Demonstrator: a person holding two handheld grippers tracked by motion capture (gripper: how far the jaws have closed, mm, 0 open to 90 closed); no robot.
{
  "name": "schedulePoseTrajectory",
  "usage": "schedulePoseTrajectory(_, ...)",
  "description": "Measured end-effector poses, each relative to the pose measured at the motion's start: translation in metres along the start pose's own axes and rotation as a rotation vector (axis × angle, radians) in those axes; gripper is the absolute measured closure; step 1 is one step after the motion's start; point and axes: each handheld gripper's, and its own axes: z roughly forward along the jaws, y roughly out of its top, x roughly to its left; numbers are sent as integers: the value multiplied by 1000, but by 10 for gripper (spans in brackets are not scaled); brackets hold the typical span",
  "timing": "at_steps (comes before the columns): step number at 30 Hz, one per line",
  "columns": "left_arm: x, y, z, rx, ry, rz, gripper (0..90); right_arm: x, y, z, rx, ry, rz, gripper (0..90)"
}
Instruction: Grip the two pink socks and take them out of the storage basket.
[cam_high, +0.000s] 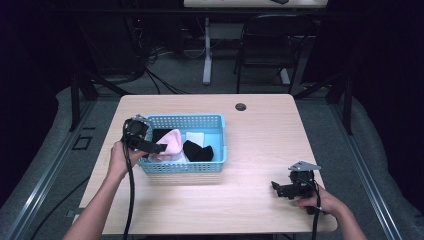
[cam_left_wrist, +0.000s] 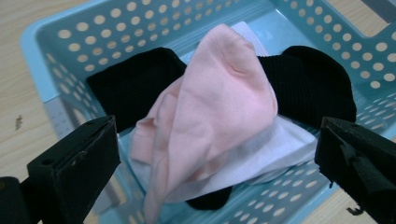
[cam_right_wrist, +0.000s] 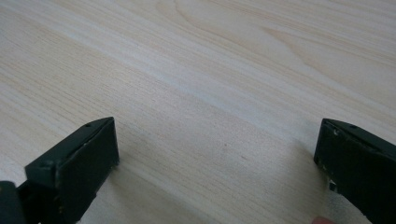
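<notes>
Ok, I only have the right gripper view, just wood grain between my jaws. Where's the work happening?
Observer: At the blue basket, left of the table's middle; your right gripper sits apart from it, near the table's front right corner.
Operator: What's in the basket?
Observer: A pink cloth lying on top of a white cloth and black cloths.
Operator: Has the left gripper got anything?
Observer: No. The left gripper is open, jaws wide on either side of the pink cloth, not closed on it.
</notes>
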Motion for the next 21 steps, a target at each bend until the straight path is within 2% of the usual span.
schedulePoseTrajectory(5, -5, 8, 17, 36, -1, 15, 1, 0, 0, 0, 0, 0, 0, 0)
schedulePoseTrajectory(9, -2, 11, 28, 80, 12, 2, 1, 0, 0, 0, 0, 0, 0, 0)
schedulePoseTrajectory(16, 1, 12, 40, 126, 25, -3, 2, 0, 0, 0, 0, 1, 0, 0)
schedulePoseTrajectory(17, 1, 12, 41, 123, 34, -1, 7, 0, 0, 0, 0, 0, 0, 0)
schedulePoseTrajectory(19, 1, 12, 41, 114, 46, -5, 90, 0, 0, 0, 0, 0, 0, 0)
schedulePoseTrajectory(21, 3, 12, 43, 118, 47, -10, 77, 0, 0, 0, 0, 0, 0, 0)
